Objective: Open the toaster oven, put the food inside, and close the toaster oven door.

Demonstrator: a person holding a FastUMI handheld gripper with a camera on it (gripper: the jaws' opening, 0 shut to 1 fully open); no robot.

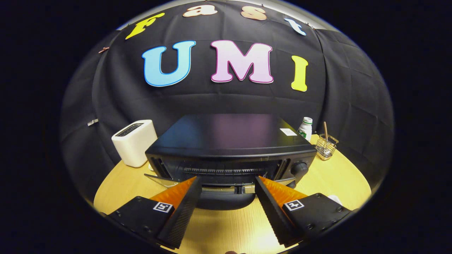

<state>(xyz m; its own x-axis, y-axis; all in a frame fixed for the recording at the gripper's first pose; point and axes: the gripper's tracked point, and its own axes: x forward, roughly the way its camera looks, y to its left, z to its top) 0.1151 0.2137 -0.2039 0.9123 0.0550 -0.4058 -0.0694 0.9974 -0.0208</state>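
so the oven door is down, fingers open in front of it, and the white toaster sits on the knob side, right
Not quite. In the gripper view the toaster sits on the side away from the knob. The oven door is down and the gripper is open before it.

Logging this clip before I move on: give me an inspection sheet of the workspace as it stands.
Surface: round wooden table.
Job's things: black toaster oven, door dropped open toward the gripper; food not identifiable.
Clutter: white toaster, white bottle, wire basket holding a stick.
Gripper: gripper open, fingers wide apart, tips at the open door's edge, holding nothing.
Cables: nothing seen.
Surroundings: black cloth wall.
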